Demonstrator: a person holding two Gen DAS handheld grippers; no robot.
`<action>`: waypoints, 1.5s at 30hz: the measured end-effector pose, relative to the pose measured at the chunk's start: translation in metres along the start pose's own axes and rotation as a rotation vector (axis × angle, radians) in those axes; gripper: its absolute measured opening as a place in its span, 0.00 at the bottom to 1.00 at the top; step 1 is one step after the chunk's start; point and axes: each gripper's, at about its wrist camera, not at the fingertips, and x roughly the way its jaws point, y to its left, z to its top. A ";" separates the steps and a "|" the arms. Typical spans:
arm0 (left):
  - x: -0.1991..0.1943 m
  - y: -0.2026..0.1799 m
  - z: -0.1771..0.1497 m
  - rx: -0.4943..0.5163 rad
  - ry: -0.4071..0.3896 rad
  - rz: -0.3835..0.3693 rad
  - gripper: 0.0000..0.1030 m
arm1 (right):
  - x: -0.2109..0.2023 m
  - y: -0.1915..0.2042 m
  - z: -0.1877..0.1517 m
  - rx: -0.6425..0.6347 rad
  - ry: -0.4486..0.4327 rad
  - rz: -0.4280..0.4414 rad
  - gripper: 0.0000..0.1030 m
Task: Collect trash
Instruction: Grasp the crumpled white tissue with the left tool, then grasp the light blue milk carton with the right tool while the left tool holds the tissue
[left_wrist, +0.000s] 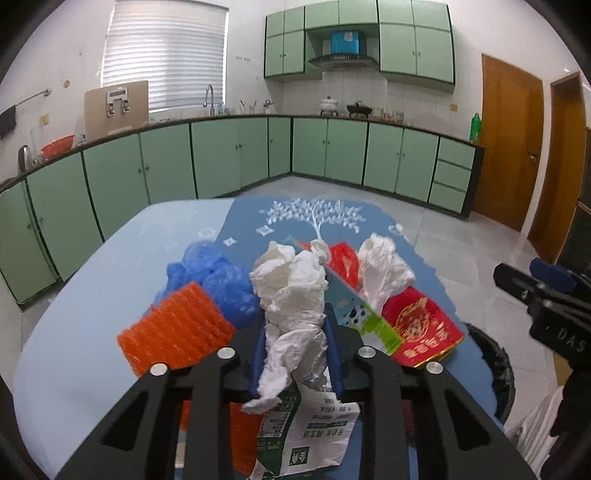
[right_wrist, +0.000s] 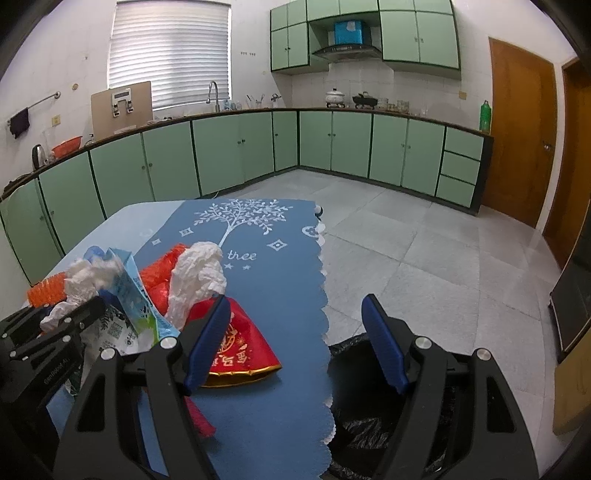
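Observation:
My left gripper (left_wrist: 295, 332) is shut on a crumpled white tissue (left_wrist: 291, 295) over the trash pile on the blue table mat (right_wrist: 266, 406). Around it lie an orange ribbed foam net (left_wrist: 177, 332), a blue plastic bag (left_wrist: 214, 277), a milk carton (left_wrist: 354, 314), a red plastic bag (left_wrist: 343, 262), another white tissue wad (right_wrist: 195, 277) and a red gold-printed packet (right_wrist: 236, 347). A printed carton (left_wrist: 314, 421) lies under the gripper. My right gripper (right_wrist: 295, 343) is open and empty, spanning the mat's right edge above a black-lined trash bin (right_wrist: 369, 424).
The table (left_wrist: 74, 314) has a light blue cover; its right edge drops to a tiled floor (right_wrist: 443, 277). Green kitchen cabinets (right_wrist: 221, 147) line the far walls. Wooden doors (right_wrist: 521, 147) stand at right. The right gripper body (left_wrist: 546, 306) shows in the left wrist view.

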 end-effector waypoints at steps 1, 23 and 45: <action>-0.005 0.000 0.003 -0.002 -0.014 -0.005 0.26 | -0.003 0.001 0.001 -0.001 -0.010 0.003 0.69; -0.078 0.082 -0.007 -0.106 -0.042 0.214 0.26 | -0.014 0.096 -0.003 -0.091 -0.039 0.215 0.69; -0.059 0.103 -0.035 -0.134 0.037 0.182 0.26 | 0.000 0.145 -0.016 -0.137 0.037 0.212 0.69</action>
